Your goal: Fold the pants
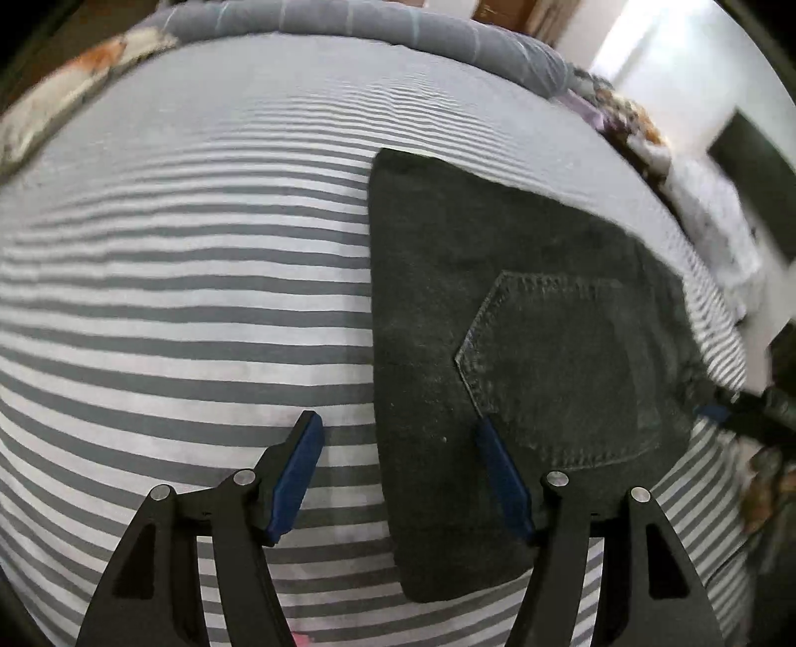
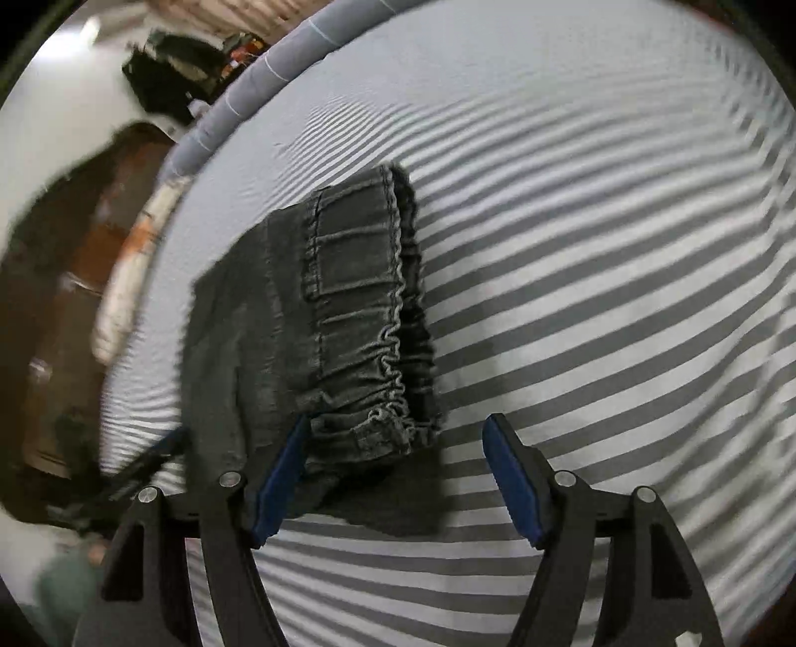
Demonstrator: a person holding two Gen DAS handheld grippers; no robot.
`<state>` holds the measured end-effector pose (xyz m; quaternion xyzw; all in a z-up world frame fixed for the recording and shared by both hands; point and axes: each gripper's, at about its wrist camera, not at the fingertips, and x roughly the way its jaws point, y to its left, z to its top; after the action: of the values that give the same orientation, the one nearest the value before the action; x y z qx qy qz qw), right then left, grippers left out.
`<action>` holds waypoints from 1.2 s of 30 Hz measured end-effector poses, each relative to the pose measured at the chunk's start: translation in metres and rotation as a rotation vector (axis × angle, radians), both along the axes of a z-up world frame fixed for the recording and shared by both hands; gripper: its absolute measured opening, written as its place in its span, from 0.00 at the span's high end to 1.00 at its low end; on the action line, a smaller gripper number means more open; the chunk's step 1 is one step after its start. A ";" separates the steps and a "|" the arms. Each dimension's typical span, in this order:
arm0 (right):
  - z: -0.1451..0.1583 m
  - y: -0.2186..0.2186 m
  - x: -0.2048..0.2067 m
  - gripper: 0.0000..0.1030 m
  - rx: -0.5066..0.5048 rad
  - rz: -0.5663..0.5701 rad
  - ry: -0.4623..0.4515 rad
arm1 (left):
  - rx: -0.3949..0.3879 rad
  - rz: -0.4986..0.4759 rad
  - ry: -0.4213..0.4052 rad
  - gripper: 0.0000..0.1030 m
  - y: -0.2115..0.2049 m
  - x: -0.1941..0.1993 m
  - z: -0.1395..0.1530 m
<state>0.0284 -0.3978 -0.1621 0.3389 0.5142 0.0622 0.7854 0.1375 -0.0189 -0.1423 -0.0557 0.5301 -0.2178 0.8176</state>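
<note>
— So where are the pants sitting?

— Flat on the striped bedsheet, folded into a compact dark block. From the left wrist view a back pocket faces up, stitching plain to see, and the block has a straight edge toward the open stripes.

— And the left gripper?

— Released. Its jaws stand apart with nothing pinched: one blue pad is over bare sheet, the other over the dark cloth near the pocket's corner. Whether that pad brushes the fabric I cannot tell.

— What about the other side?

— In the right wrist view the gathered elastic waistband is on top, with a belt loop stitched across it, running away from the camera. The right gripper is also let go — jaws wide, one pad against the near end of the cloth, the other well clear over the stripes. No pad presses on the denim.

— Can either camera see the other tool?

— A blurred dark bit with a blue tip shows at the right edge of the left view, by the pants' corner; it looks like the other gripper.

— Anything else around?

— A rolled grey blanket along the far edge of the bed, and a patterned pillow at a corner. The room beyond is smeared.
</note>
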 end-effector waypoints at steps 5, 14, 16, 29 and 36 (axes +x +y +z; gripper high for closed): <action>-0.013 -0.003 0.009 0.33 0.094 0.030 0.007 | -0.119 0.059 0.063 0.36 0.017 0.011 0.001; -0.026 -0.003 0.032 0.35 0.140 0.074 0.018 | -0.213 0.082 0.135 0.36 0.027 0.032 -0.003; -0.024 0.000 0.033 0.44 0.155 0.088 -0.004 | -0.218 0.068 0.143 0.36 0.024 0.043 -0.004; -0.017 0.009 0.035 0.57 0.179 0.124 -0.052 | -0.264 0.028 0.173 0.53 0.022 0.041 -0.009; -0.023 0.004 0.046 0.50 0.160 0.088 -0.051 | -0.282 0.027 0.165 0.47 0.019 0.044 -0.006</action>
<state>0.0749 -0.3935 -0.1850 0.3759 0.5019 0.1461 0.7652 0.1811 0.0006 -0.1486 -0.1948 0.5588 -0.2738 0.7582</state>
